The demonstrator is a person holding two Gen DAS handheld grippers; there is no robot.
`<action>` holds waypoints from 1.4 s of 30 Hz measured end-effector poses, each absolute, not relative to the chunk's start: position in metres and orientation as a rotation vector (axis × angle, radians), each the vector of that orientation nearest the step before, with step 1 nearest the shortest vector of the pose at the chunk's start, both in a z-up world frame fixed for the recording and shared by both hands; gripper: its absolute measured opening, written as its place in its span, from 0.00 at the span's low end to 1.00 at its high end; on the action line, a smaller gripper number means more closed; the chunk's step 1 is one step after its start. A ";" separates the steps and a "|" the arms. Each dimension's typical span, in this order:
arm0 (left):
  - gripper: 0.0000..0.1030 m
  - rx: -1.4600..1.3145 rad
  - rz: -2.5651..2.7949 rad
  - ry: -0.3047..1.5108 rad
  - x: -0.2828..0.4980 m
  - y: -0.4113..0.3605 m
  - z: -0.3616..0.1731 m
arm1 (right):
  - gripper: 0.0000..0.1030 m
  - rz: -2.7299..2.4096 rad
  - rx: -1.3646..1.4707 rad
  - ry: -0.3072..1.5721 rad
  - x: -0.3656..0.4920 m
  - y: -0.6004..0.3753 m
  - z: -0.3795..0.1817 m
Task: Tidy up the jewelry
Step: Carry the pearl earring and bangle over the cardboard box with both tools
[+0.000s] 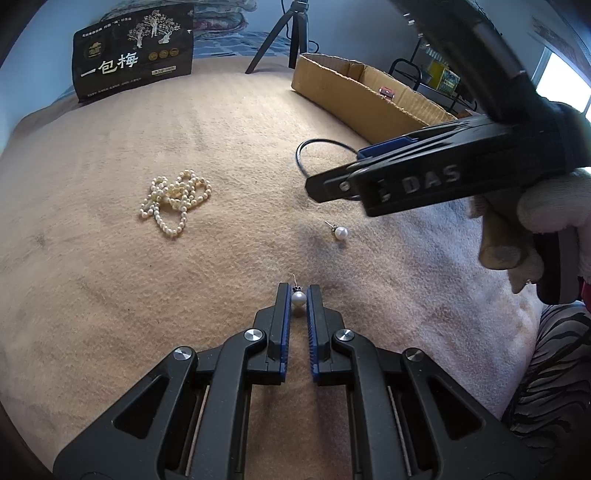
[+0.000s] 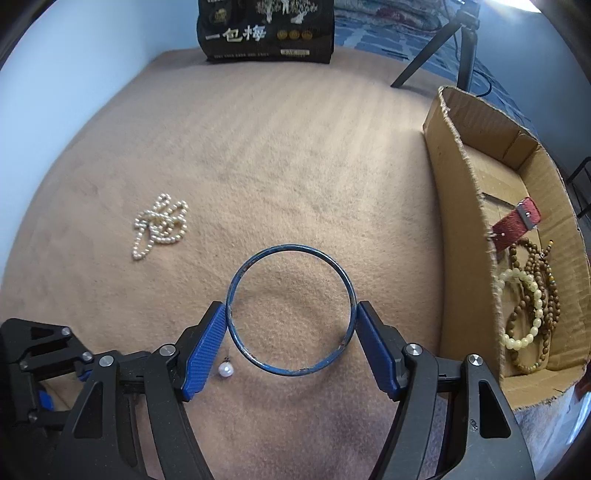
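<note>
My left gripper (image 1: 298, 295) is shut on a pearl stud earring (image 1: 298, 297) low over the tan blanket. A second pearl earring (image 1: 340, 232) lies a little ahead to the right; it also shows in the right wrist view (image 2: 225, 369). My right gripper (image 2: 291, 325) is shut on a blue bangle (image 2: 291, 248), its pads (image 2: 207, 347) pressing both sides of the ring. In the left wrist view the right gripper (image 1: 332, 184) hovers at the right with the bangle (image 1: 314, 144) behind it. A pearl necklace (image 1: 175, 201) lies heaped at the left, also seen in the right wrist view (image 2: 160, 225).
A cardboard box (image 2: 461, 206) at the right holds a red strap (image 2: 515, 221) and bead bracelets (image 2: 532, 306); it also shows in the left wrist view (image 1: 354, 96). A black snack bag (image 1: 133, 62) and a tripod (image 1: 291, 33) stand at the back.
</note>
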State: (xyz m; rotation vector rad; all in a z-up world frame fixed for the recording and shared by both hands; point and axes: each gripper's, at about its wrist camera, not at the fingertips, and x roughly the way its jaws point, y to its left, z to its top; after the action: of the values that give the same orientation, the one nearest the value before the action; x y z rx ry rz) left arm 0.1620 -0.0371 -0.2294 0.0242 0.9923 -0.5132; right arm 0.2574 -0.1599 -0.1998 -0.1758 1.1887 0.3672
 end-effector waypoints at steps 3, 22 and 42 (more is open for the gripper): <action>0.07 0.011 -0.510 0.984 0.161 -0.036 -0.227 | 0.68 0.375 -0.166 1.162 0.252 -0.164 -0.189; 0.07 -0.065 -0.517 0.880 0.178 -0.046 -0.182 | 0.68 0.349 -0.132 1.036 0.228 -0.228 -0.131; 0.07 -0.031 -0.611 0.806 0.210 -0.134 -0.145 | 0.68 0.253 -0.095 1.005 0.253 -0.309 -0.119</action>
State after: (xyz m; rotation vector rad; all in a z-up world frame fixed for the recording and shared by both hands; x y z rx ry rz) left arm 0.2098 -0.1340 -0.1446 -0.0315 0.8064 -0.6107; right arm 0.2533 -0.3088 -0.1194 -0.0951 1.0055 0.2534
